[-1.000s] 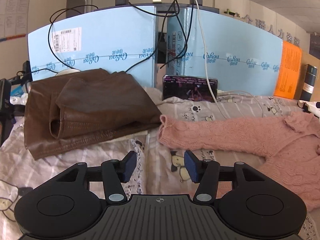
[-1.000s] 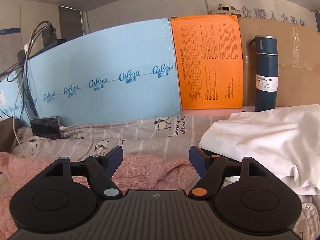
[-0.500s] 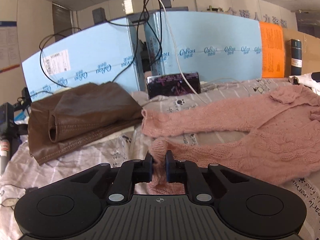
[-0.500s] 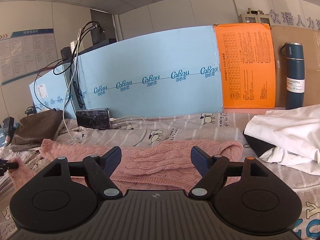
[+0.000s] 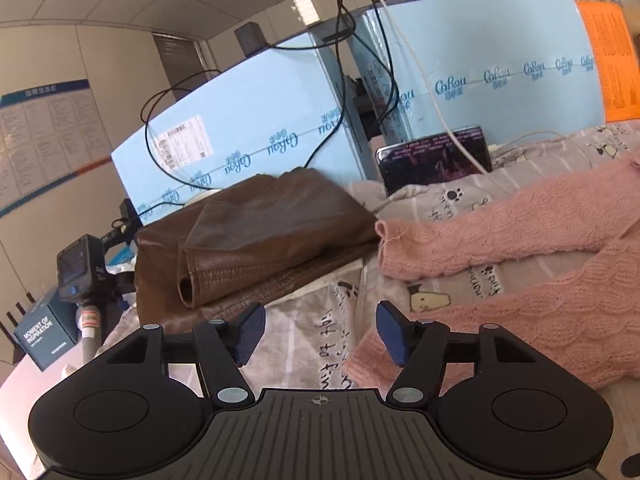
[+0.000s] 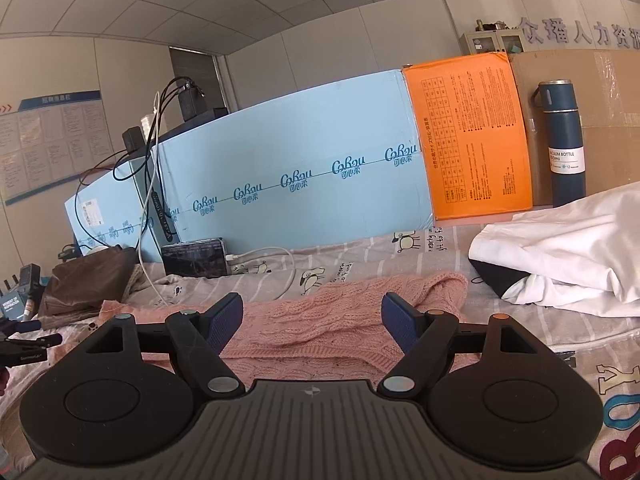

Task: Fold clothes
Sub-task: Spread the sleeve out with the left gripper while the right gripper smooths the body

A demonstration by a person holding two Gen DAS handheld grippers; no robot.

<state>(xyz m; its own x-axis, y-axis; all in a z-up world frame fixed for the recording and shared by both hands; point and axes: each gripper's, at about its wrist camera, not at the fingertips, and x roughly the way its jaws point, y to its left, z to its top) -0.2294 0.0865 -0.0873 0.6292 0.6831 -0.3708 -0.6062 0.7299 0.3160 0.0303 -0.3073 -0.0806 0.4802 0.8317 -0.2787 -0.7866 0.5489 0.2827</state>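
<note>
A pink knit sweater (image 5: 520, 248) lies spread on the printed bedsheet (image 5: 316, 340), one sleeve stretched left and its lower hem corner by my left gripper's right finger. My left gripper (image 5: 320, 334) is open and empty, just left of that hem corner. In the right wrist view the sweater (image 6: 320, 320) lies under and beyond my right gripper (image 6: 312, 322), which is open and empty above it. A folded brown leather jacket (image 5: 256, 240) lies at the left.
Blue foam boards (image 6: 300, 184) and an orange board (image 6: 468, 136) wall the back. A phone (image 5: 434, 158) with a white cable leans there. A white garment (image 6: 568, 248) and a blue vacuum bottle (image 6: 564, 144) are at the right. A small camera (image 5: 78, 276) stands at left.
My left gripper, shut on the sweater's hem half a second ago, has opened and let it go. The right gripper stays open and has shifted little.
</note>
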